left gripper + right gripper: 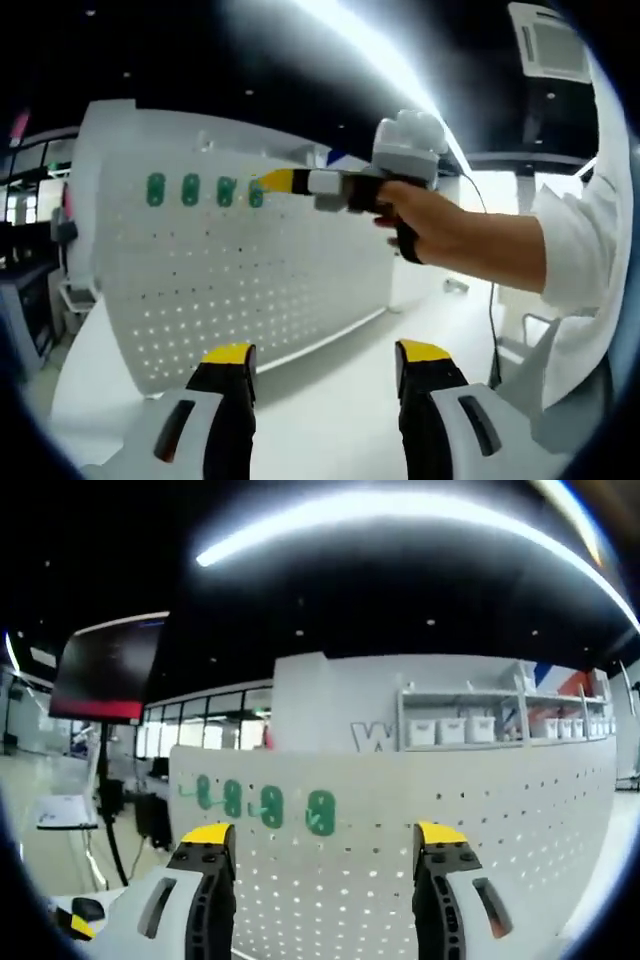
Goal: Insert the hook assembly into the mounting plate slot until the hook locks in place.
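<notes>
Looking along my right gripper's jaws, the one thing I can read is a large pale letter "W" (pixel 372 737) on the grey wall behind the perforated white board (pixel 520 820), just left of the shelf of white bins (pixel 450 730). Whatever follows the letter is hidden by that shelf. The dark hanging screen (pixel 105 670) on the left carries no writing I can make out. Along my left gripper's jaws I find no text, numbers or labels I can read.
</notes>
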{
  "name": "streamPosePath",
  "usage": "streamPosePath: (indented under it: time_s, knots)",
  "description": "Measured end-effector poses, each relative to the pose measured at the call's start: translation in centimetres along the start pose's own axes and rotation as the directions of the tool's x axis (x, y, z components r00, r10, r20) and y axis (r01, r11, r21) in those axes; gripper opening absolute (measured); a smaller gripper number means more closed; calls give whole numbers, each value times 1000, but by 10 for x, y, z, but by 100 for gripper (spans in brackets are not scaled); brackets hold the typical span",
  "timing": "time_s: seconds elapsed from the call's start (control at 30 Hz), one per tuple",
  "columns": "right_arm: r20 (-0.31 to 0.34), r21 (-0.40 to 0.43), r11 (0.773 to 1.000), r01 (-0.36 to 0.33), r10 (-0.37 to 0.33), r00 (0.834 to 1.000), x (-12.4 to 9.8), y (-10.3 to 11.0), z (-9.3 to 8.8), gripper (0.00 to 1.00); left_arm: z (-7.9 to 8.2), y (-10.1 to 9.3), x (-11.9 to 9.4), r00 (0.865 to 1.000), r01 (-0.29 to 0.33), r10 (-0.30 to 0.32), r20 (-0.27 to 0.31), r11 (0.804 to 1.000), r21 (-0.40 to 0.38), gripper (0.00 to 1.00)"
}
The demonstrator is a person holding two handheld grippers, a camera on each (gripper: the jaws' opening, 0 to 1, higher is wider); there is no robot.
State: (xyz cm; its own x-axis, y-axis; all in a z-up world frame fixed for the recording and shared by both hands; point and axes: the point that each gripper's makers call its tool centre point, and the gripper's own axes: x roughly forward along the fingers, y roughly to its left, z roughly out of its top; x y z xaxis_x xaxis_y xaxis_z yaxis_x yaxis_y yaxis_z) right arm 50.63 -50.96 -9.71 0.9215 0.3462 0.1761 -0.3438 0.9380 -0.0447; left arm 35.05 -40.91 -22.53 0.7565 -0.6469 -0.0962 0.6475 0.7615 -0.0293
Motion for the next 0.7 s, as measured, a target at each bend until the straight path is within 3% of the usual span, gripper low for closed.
streamPosePath:
  time_s: [0.13,0.23,0.33,0.7]
  knots:
    - [-1,-14,999,-40,40,999,-18,-3,3,76,11,7,-8,1000,-30,30,8,1000,-5,59]
    - [-29,-50,996,-77,75,997,-34,-5,-4,78,19,14,-15,997,-76,76,24,997,-14,60]
    - [-45,-36,994,-104,102,994,-53,-12,-7,81,23,17,-19,994,-102,103,22,994,-28,61]
    - [-110,-46,976,-212,206,972,-118,-21,-17,84,34,10,-35,988,-152,153,20,988,-33,75]
